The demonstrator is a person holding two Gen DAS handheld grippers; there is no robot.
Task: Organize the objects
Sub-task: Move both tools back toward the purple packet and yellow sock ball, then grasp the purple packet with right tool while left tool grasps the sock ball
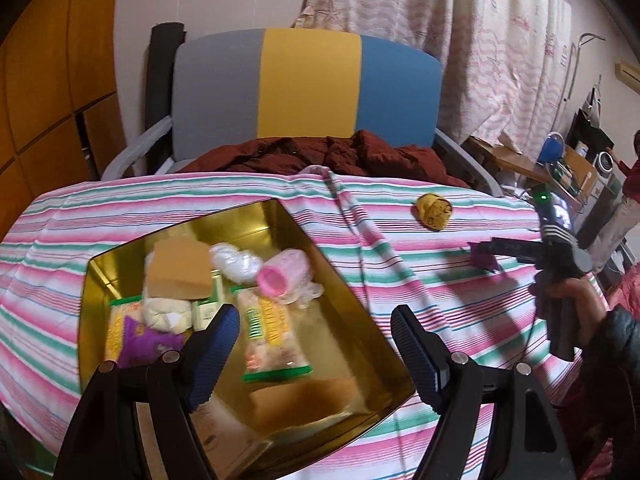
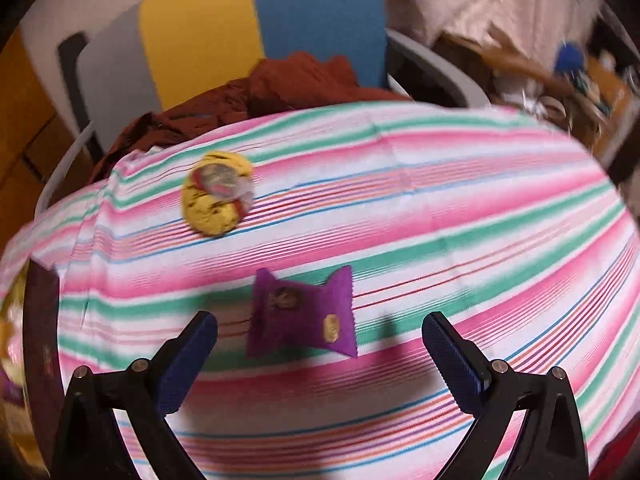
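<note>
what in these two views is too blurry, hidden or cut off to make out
- Print on the purple packet: right wrist view, motion blur.
- Label on the yellow round item: blurred in that view, small in the left.
- Gold tin near corner: left wrist view, behind the left gripper.
- Tin in the right view: cut off by the left edge.

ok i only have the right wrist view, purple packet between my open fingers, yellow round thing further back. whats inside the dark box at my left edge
Observer: It is an open gold metal tin. Inside are a pink plastic bottle, a brown cardboard box and green-edged snack packets.

Operator: any purple ones in there already

Observer: Yes, one purple packet lies at the tin's near left corner.

Operator: wheres the left gripper

Observer: The left gripper hovers over the tin, open and holding nothing.

Operator: room for mine

Observer: Probably. The tin's floor looks bare on the side nearest the right gripper.
</note>
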